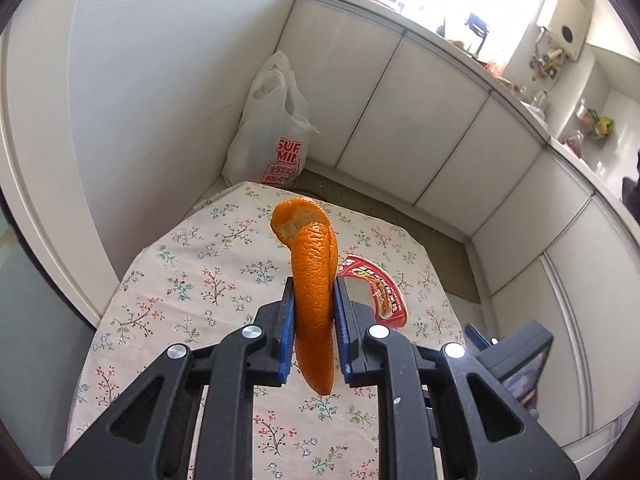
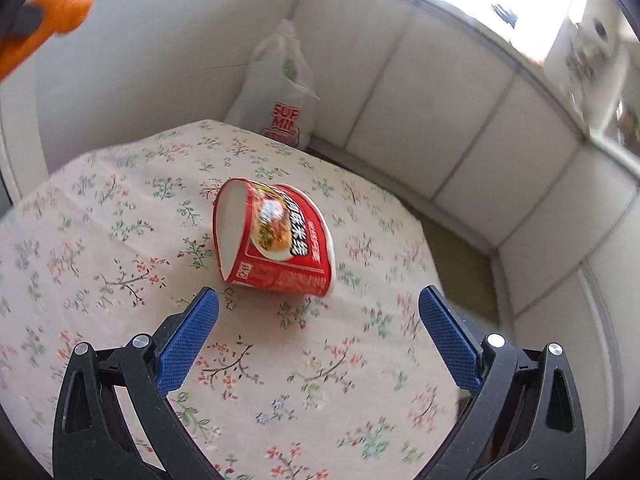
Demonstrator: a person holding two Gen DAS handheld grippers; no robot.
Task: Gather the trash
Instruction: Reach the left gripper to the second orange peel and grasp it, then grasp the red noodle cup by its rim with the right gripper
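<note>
1. Left gripper [image 1: 313,312]: the blue-padded fingers [image 1: 286,316] are clenched on a long strip of orange peel [image 1: 314,280], one pad on each side. The peel stands roughly upright between the pads, its curled upper end above the fingertips and its lower end hanging below them, clear of the tabletop.
2. Right gripper [image 2: 318,306]: the fingers [image 2: 188,344] are released and spread wide, with nothing between them. They hover above the tabletop, just short of the instant noodle cup.
3. Instant noodle cup [image 2: 276,240]: red, lying on its side on the floral tablecloth [image 2: 120,240], mouth turned left, white interior visible. It lies near the middle of the tabletop, ahead of the right fingers.
4. View difference, cup: the right wrist view shows the whole cup. The left wrist view shows only part of it [image 1: 376,292], the rest hidden behind the right-hand finger pad and the peel.
5. View difference, peel: the left wrist view shows it sharply; the right wrist view shows only a blurred orange shape [image 2: 52,20] at the upper left edge.
6. View difference, right gripper: its black frame and one blue pad [image 1: 508,348] appear at the right edge of the left wrist view.
7. Beyond the tabletop: a white plastic shopping bag [image 1: 272,128] with red print stands on the floor in the corner, between the wall and the white cabinet doors [image 1: 440,132]. Both views show it.
</note>
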